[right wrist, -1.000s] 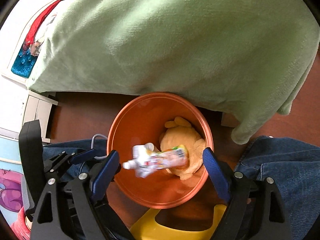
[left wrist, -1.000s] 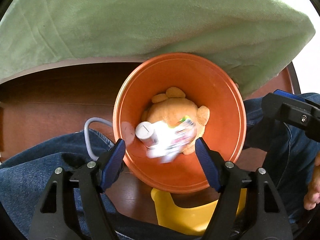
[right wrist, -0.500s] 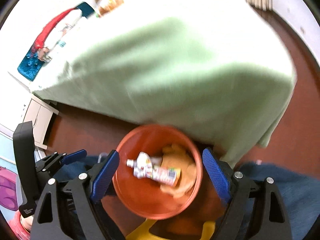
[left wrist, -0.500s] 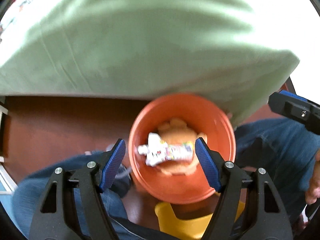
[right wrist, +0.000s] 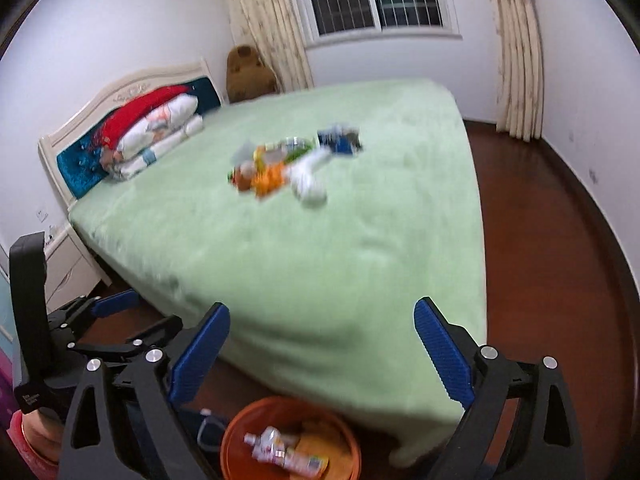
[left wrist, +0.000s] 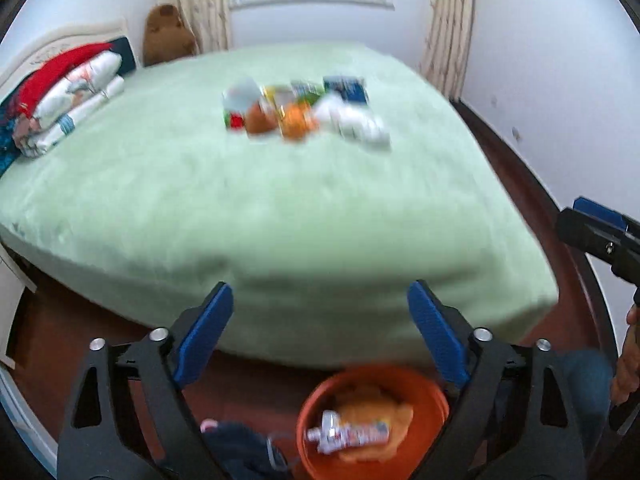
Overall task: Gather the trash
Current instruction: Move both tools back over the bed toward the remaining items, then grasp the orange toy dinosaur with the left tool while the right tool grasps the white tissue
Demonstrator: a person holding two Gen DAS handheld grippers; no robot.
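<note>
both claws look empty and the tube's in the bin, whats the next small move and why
Probably reach one claw forward over the green bed toward the litter pile. Both the left claw and right claw are open and hold nothing, the squeezed tube already lies in the orange bin, and the blurred pile sits mid-bed, well beyond either claw's fingertips.

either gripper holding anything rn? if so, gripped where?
Nothing held. The left gripper and right gripper are both open with empty jaws, over the bed's edge. The tube lies loose in the orange bucket.
</note>
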